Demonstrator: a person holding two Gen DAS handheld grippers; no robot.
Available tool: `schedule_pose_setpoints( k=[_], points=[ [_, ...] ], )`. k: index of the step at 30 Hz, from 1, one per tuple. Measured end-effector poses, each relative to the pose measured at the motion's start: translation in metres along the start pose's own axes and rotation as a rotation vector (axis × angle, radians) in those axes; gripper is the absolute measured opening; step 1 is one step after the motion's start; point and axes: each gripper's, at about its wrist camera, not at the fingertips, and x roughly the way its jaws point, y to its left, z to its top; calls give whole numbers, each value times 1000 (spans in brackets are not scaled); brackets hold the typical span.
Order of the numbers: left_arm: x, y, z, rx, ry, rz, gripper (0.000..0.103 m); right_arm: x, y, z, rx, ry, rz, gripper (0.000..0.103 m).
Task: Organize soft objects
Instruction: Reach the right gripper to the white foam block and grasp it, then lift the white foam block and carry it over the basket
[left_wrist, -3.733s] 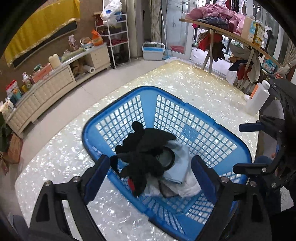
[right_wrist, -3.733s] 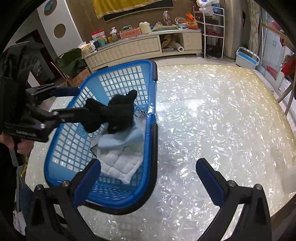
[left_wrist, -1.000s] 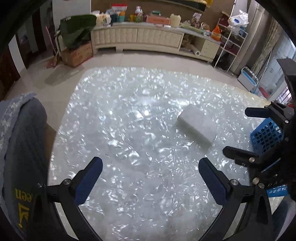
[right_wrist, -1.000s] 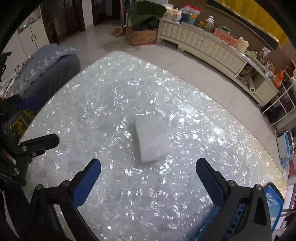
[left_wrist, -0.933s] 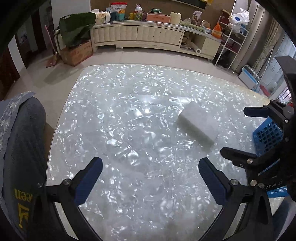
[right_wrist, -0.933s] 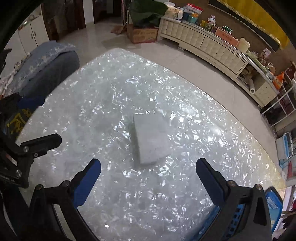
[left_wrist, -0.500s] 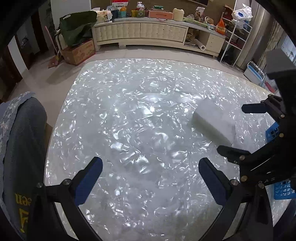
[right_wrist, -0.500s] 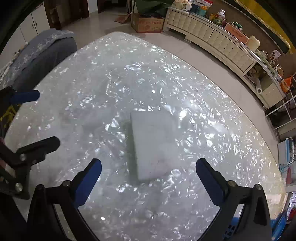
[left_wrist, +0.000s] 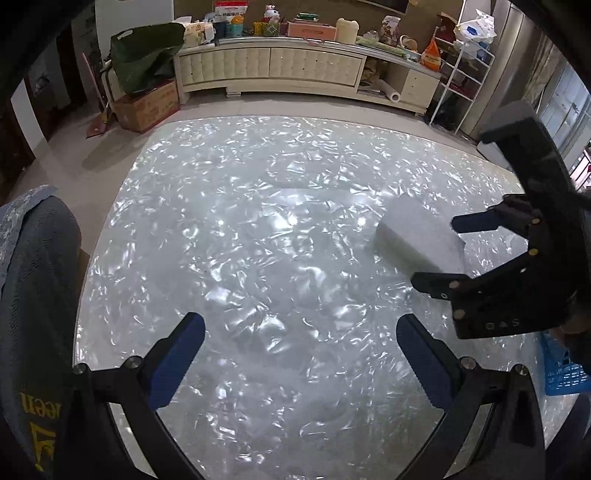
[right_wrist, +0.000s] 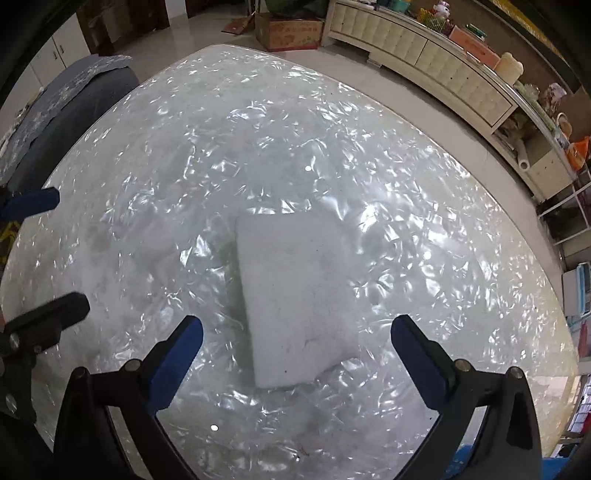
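The white folded cloth (right_wrist: 295, 295) lies flat on the tabletop (right_wrist: 424, 229). The right gripper (right_wrist: 295, 350) hovers above the cloth (jaws released), and the left gripper (left_wrist: 299, 347), well apart from it, is released too.

The left tongs (left_wrist: 300, 349) are held spread wide above the shimmering counter (left_wrist: 258, 229); a white folded cloth (left_wrist: 419, 238) is seen between the right tongs (left_wrist: 439, 251).

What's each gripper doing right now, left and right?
Left gripper: open, holding nothing.
Right gripper: open, holding nothing, above the white folded cloth.
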Motion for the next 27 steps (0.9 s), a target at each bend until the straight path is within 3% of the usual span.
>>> schedule_pose_setpoints(
  k=[1,3,8,10,17,27],
  points=[
    [1,1,1,1,2,-5,103,2,0,3,-4,3,5,89],
    [2,0,0,5,3,2,103,5,1,5,-14,14,1,79],
    [1,0,-1,3,2,5,103,13,2,4,-3,16,21,72],
    [-2,-1,-2,2,-4,-3,103,12,0,2,21,15,70,50],
    [-32,-21,-13,34,-33,-31,103,-3,14,-13,9,21,78,45],
    [-98,-66,-36,112,-82,-46,103,-84,24,-69,97,-65,83,46]
  ],
)
